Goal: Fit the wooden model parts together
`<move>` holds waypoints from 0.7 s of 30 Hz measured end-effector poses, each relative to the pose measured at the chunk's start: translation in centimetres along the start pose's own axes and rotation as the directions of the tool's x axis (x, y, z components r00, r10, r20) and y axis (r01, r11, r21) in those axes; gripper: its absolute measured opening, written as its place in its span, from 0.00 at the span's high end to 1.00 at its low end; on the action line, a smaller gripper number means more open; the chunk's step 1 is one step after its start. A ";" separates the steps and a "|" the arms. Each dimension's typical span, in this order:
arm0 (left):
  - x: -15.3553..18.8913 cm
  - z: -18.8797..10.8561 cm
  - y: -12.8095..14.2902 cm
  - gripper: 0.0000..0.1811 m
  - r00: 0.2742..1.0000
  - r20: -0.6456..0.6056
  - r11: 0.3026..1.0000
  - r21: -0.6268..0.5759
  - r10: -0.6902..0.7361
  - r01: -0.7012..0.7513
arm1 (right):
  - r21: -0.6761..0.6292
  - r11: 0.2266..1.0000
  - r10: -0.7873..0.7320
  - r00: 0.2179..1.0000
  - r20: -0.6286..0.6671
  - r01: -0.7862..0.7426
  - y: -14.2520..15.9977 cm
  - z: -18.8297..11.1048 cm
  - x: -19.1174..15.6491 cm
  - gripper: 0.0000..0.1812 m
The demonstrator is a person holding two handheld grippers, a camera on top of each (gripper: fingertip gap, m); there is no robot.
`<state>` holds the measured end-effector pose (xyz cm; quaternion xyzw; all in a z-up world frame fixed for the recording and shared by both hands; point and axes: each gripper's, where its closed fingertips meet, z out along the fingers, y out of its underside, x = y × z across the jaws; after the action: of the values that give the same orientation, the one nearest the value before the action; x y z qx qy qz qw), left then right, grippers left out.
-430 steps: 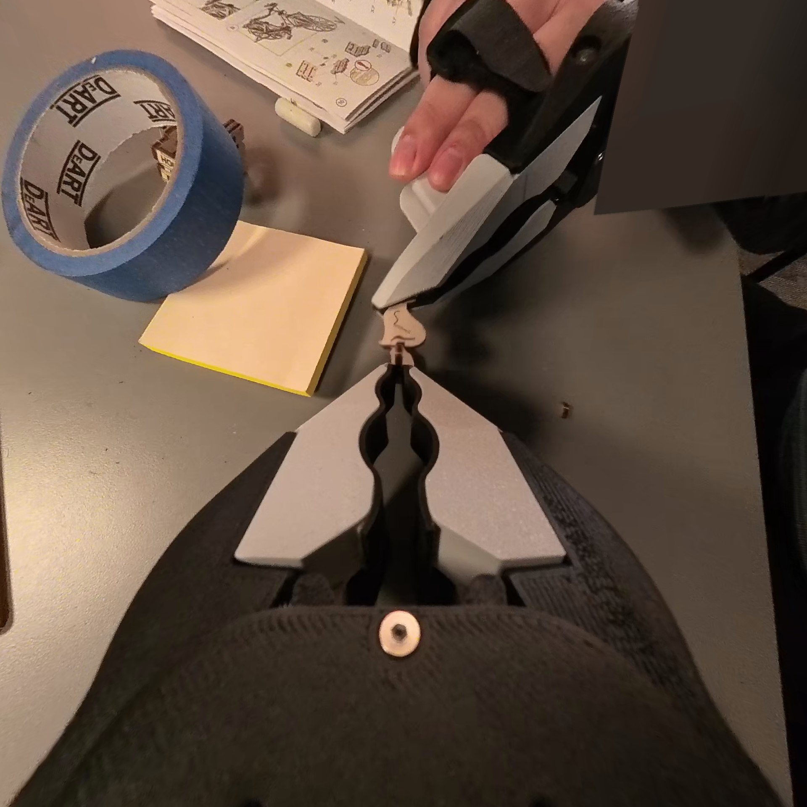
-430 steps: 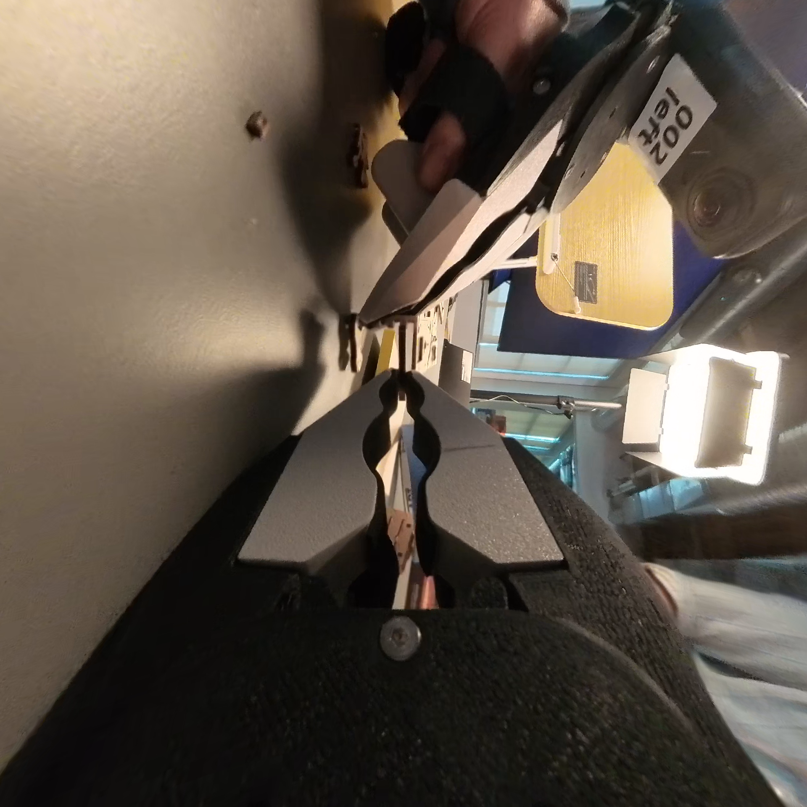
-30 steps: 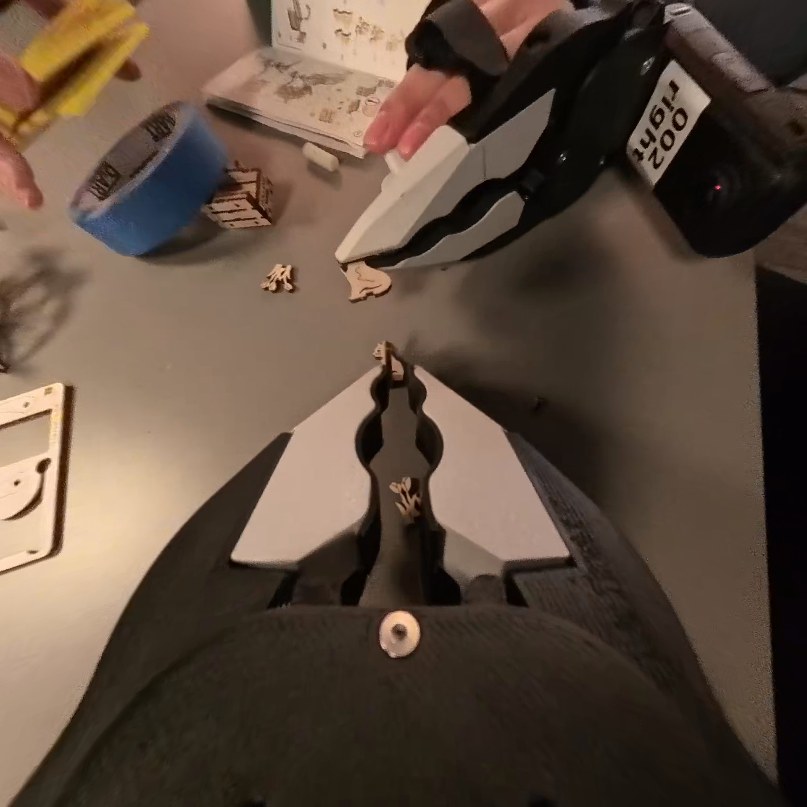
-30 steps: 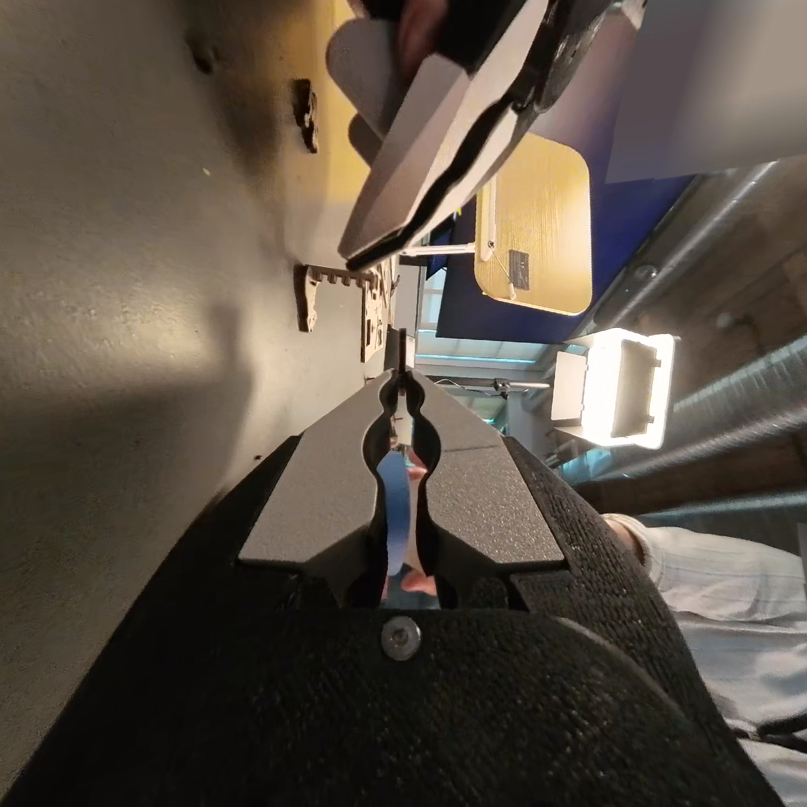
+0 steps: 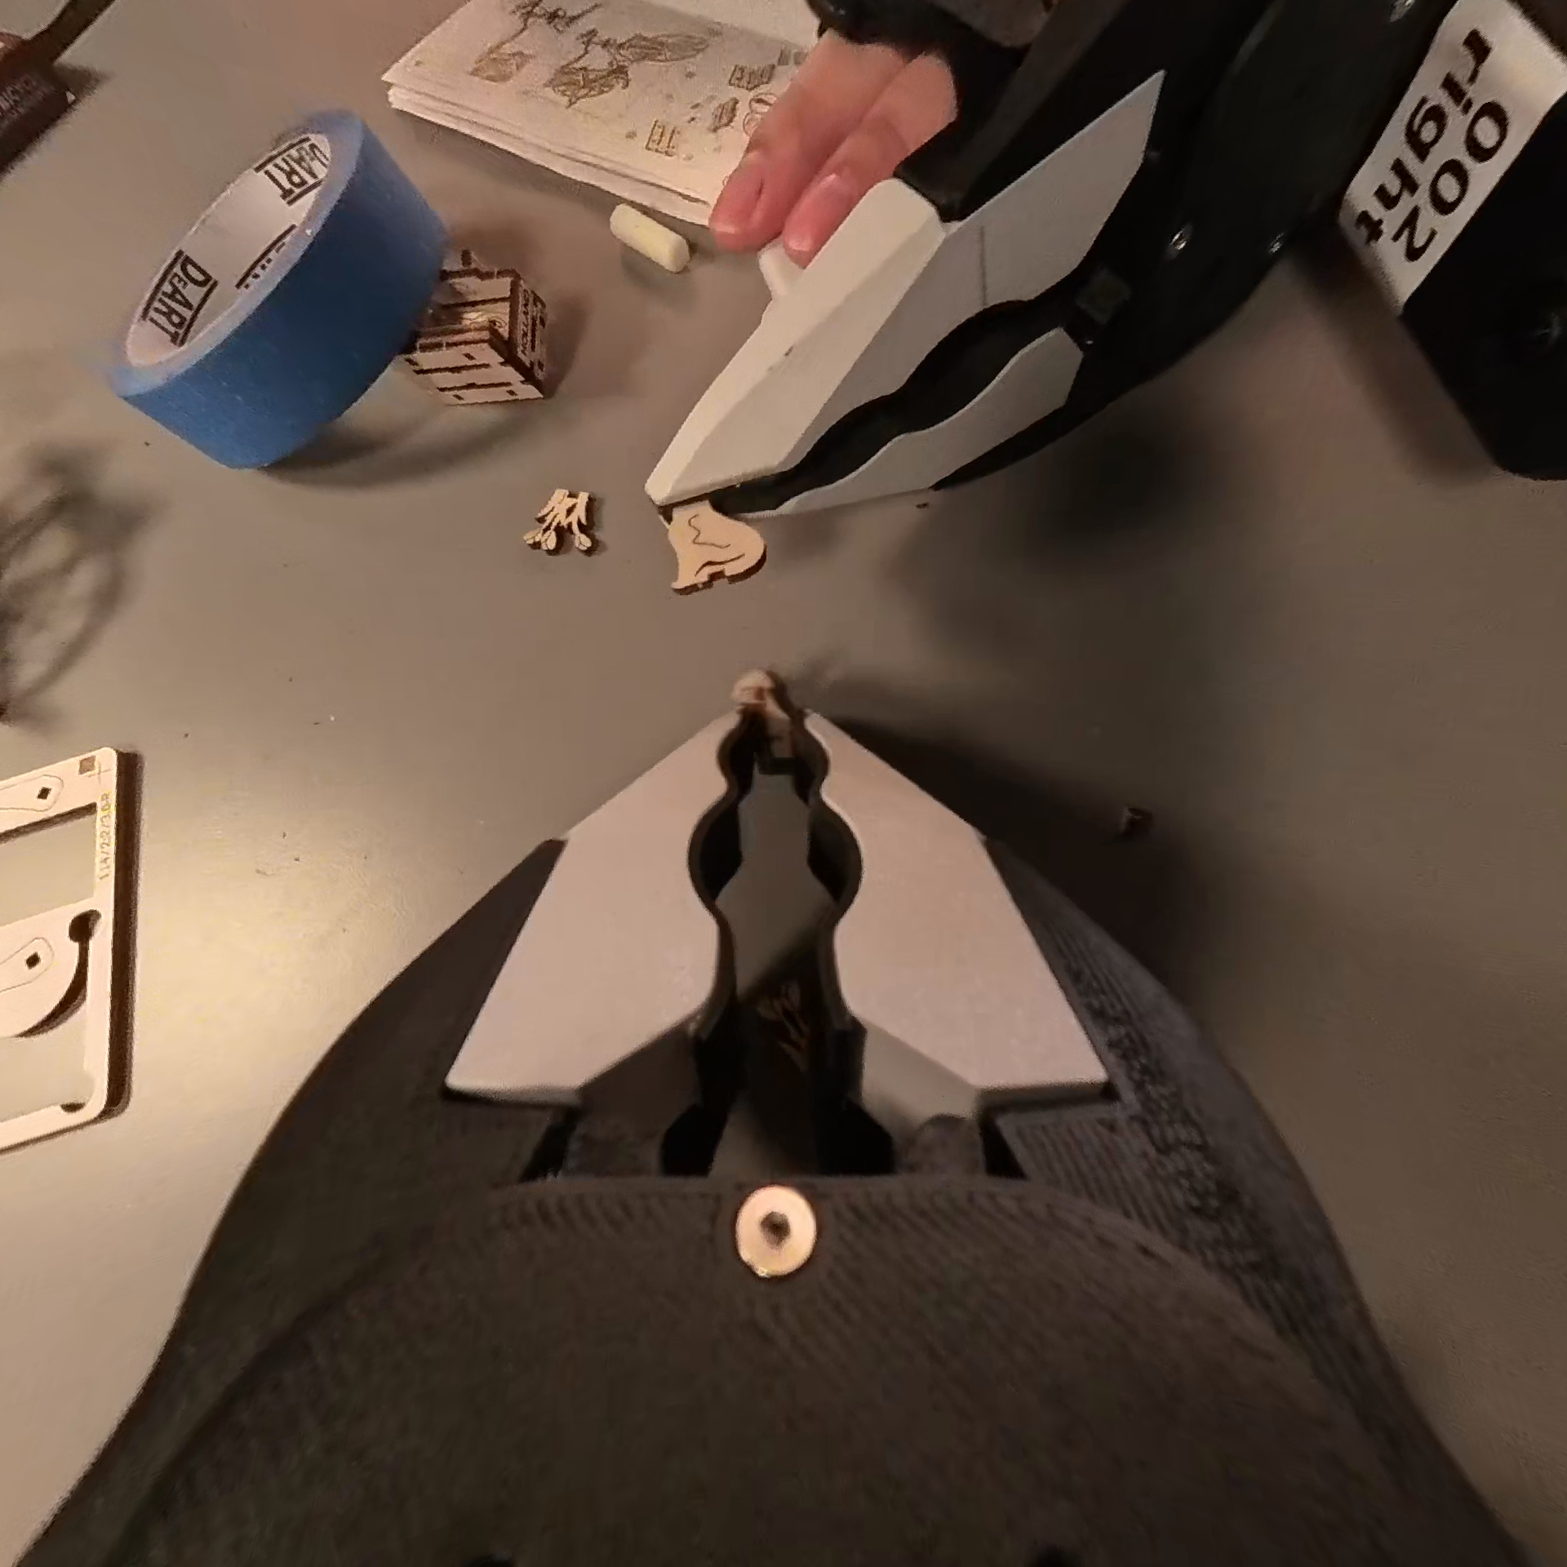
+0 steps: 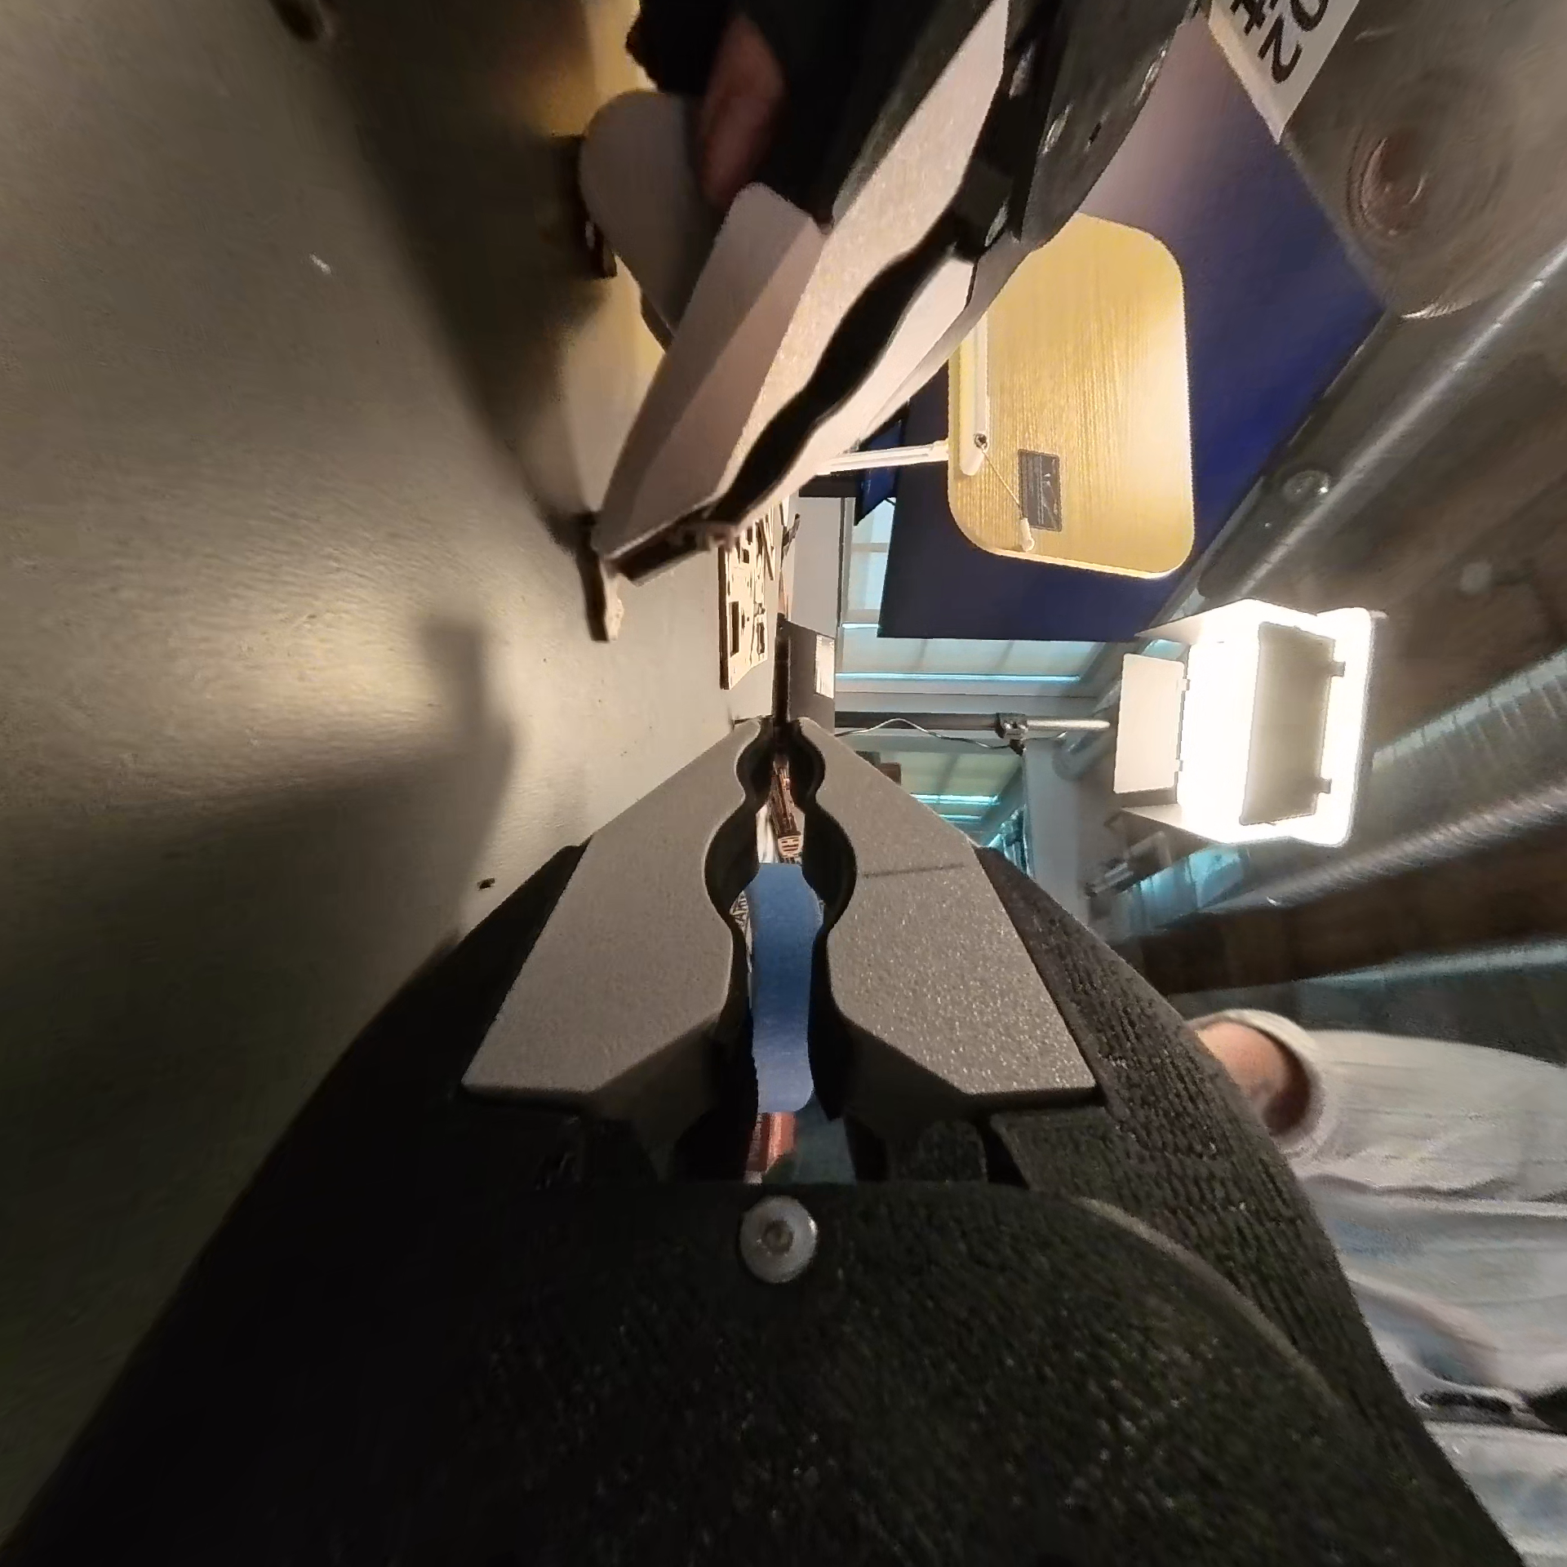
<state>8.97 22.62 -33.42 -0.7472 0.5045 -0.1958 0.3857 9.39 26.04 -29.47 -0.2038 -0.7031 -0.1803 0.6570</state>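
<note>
Currently, two wooden parts are each held in a tool above a grey table, near each other but not yet joined.

The small part is a pale nub poking out past the tip of the left tool, whose jaws are clamped on it. Only its end shows, probably so that the mating end stays free.

The flat part, a curvy cut-out shape, is pinched by its top edge in the right tool, which is closed on it. In the right wrist view it shows only as a thin dark sliver sticking straight out from the closed tip of the tool. The right tool is rolled on its side, so the flat part lies level with the table, just above it or resting on it; I cannot tell which. A grip at the edge likely leaves the rest clear for the small part to meet. A hand rests along the right tool's upper finger.

A gap of bare table lies between the two parts, so the fitting looks still to come; the left tool would need to bring its nub across and line it up.

Around them lie a loose twig-like part, a small wooden crate touching a blue tape roll, a pale stub, an open booklet and, at the left edge, a punched-out sheet.
</note>
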 end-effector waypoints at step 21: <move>-0.6 -0.4 0.2 0.92 0.999 0.038 0.999 0.004 -0.033 0.032 | -0.018 1.000 0.006 1.000 0.016 -0.006 0.4 0.1 -0.2 1.00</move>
<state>8.32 22.96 -33.30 -0.7583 0.4846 -0.1888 0.3932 9.52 26.38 -29.72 -0.2132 -0.7059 -0.1831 0.6502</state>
